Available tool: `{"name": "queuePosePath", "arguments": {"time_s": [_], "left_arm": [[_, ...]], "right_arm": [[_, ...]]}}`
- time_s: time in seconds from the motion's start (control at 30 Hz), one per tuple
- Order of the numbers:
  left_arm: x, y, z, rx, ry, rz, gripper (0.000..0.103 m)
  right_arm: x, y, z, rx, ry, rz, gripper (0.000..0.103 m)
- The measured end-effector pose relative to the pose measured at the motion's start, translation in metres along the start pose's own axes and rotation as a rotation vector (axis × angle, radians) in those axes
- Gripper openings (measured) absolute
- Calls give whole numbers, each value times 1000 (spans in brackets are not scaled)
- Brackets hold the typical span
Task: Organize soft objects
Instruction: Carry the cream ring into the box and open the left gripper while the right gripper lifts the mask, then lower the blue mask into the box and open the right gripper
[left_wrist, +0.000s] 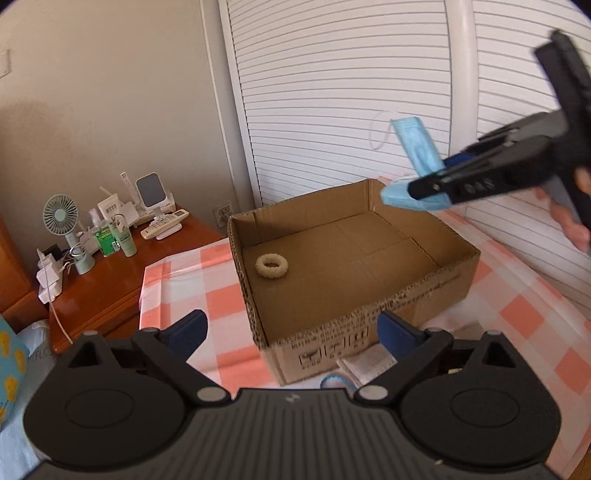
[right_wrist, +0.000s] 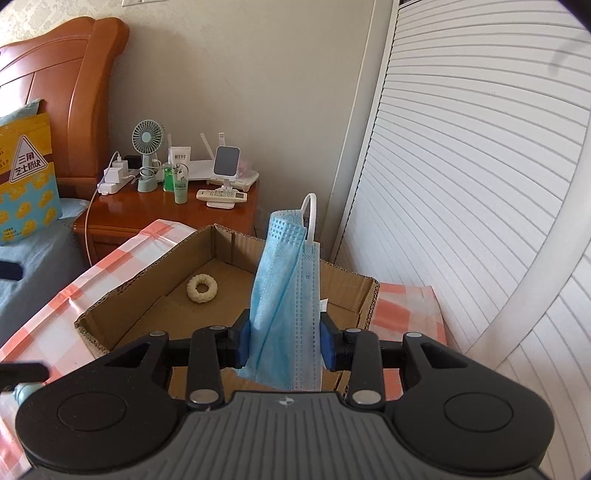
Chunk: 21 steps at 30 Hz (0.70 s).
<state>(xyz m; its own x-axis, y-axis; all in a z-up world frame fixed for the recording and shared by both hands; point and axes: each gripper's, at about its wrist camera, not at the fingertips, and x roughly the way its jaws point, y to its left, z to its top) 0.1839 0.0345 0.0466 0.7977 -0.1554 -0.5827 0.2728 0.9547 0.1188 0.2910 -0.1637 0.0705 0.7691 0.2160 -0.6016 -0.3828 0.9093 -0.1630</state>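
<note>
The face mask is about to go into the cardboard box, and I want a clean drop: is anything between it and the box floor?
Nothing visible. The right gripper holds the face mask above the open cardboard box; only a cream ring lies in a far corner, off to the side.

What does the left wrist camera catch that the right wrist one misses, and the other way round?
Only the left wrist view shows the right gripper from outside and the left gripper, open. Only the right wrist view shows the orange headboard and the yellow bag. Both show the blue face mask clamped, the cardboard box, the cream ring inside it, and the small fan.
</note>
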Motion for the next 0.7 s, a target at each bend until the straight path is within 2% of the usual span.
{"name": "queuePosePath", "arguments": {"time_s": [0.1,0.23,0.3,0.33,0.37,0.43,0.7], "left_arm": [[-20,-3,-24,-37,-46,34,98],[-28,-2,-51,-133,-29,37,98],[-28,-1,-62,-166,-7,12,98],[-28,-2,-66,-176,9,8,98],[-29,-2,-70,-182,21,11,98],[-34,-1,-75,-182,22,24,98],[-43,8,-84,-188,15,52,98]], "right_arm": [[25,0,13,2,28,-9,41],[53,0,27,13,57,-20,44],[62,0,30,36,70,-27,58],[66,0,32,47,70,-32,78],[67,1,32,56,64,-41,92],[63,1,31,73,41,-44,101],[33,11,17,94,63,-27,103]]}}
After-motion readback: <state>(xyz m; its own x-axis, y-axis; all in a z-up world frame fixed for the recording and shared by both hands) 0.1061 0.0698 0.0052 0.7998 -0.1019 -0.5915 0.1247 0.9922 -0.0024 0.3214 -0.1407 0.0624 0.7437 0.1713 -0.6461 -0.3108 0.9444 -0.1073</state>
